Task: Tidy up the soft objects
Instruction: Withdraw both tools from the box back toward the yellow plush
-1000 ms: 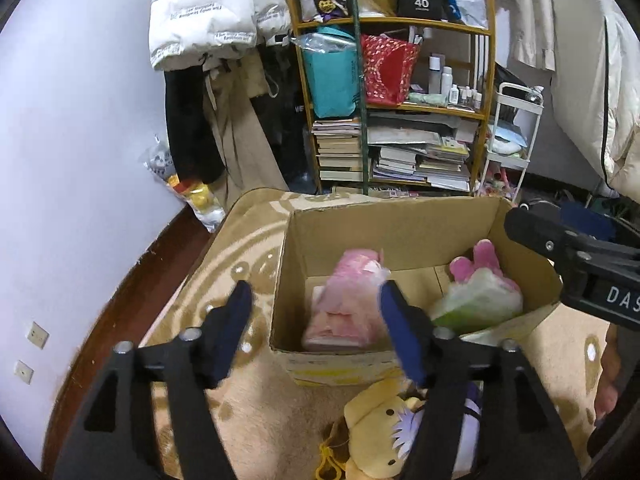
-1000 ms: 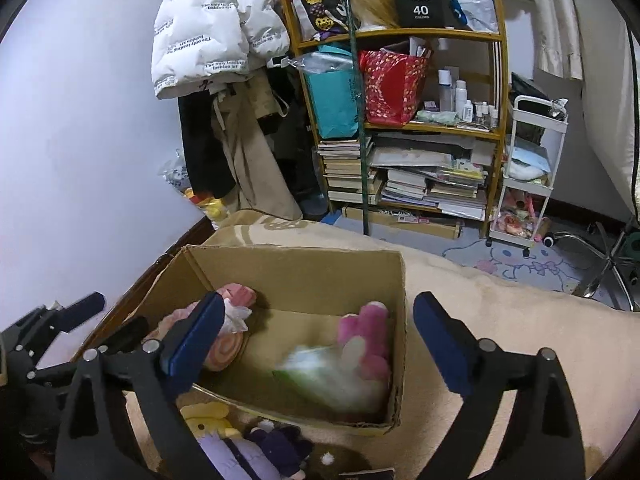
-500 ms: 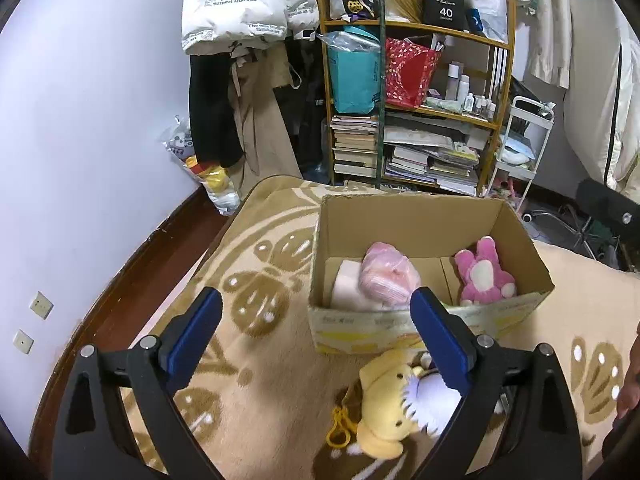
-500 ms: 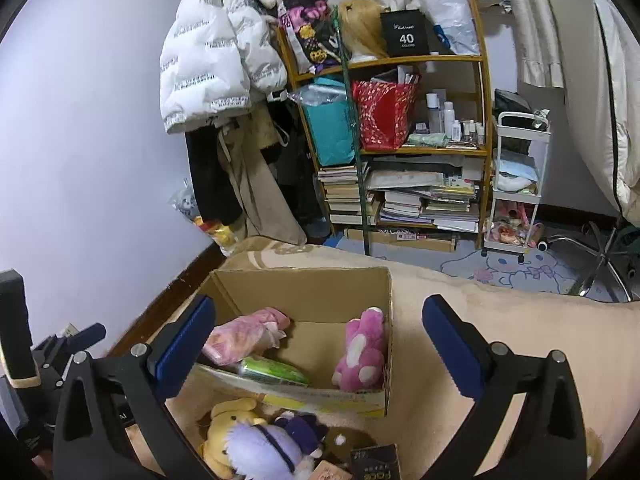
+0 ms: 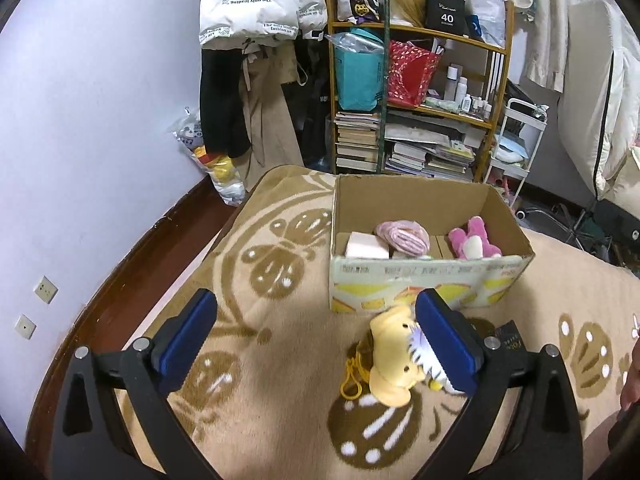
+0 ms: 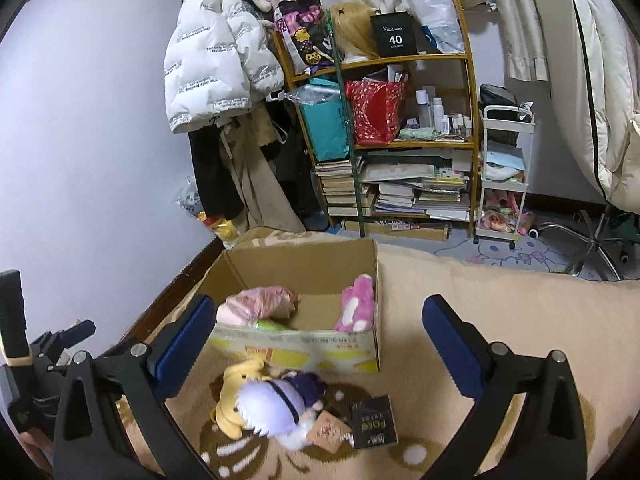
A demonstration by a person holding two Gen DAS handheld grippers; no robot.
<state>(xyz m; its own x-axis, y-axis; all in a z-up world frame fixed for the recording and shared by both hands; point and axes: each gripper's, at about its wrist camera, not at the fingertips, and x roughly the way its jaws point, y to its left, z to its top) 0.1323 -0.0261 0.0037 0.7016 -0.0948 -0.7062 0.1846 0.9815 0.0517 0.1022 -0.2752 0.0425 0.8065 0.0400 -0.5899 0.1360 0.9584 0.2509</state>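
An open cardboard box (image 5: 424, 280) (image 6: 304, 344) stands on the tan patterned blanket. Inside lie a pink plush rabbit (image 5: 474, 238) (image 6: 358, 306), a pink bagged soft item (image 5: 402, 234) (image 6: 256, 302) and a pale pink block (image 5: 366, 246). In front of the box lie a yellow plush (image 5: 394, 356) (image 6: 236, 392) and a white-and-purple plush (image 6: 280, 404). My left gripper (image 5: 316, 346) is open and empty, held above the blanket in front of the box. My right gripper (image 6: 320, 350) is open and empty, held above the plushes.
A black booklet (image 6: 372, 422) lies by the plushes. A cluttered bookshelf (image 5: 416, 100), hanging coats (image 5: 248, 80) and a white trolley (image 6: 504, 172) stand behind. The left gripper's body shows at the right wrist view's left edge (image 6: 32, 360). The bed's wooden edge (image 5: 132, 264) runs on the left.
Both grippers have pulled back and up from the box and opened wide. The green-and-pink soft item let go by the right gripper now lies inside the box.
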